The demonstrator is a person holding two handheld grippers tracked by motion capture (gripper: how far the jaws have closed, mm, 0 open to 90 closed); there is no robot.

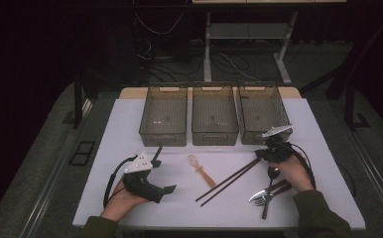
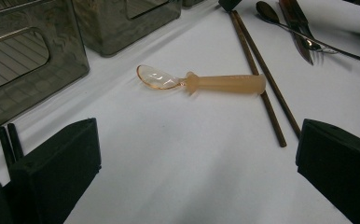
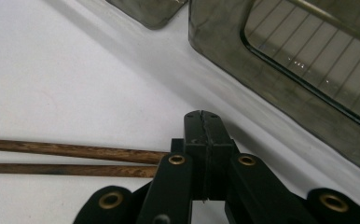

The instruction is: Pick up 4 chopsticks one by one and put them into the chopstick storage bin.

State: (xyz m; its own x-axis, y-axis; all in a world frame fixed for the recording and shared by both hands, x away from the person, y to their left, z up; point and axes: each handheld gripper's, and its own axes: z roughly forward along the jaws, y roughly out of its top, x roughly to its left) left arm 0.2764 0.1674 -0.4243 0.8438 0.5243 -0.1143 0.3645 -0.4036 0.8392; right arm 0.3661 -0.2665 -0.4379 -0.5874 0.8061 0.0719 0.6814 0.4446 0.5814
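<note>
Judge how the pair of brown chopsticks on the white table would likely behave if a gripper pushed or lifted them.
The chopsticks look thin, straight and wooden, so probably stiff and light. Being two loose sticks lying side by side, they may well separate or roll when pushed. Lying flat on the table, they leave little to get under, so a lift could slip.

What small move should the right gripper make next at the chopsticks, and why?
Probably open its jaws first. The right gripper sits at one end of the two chopsticks with its jaws pressed shut. The sticks lie flat on the table beside the jaws, not between the pads. Once opened, it could straddle the ends and grip them.
</note>
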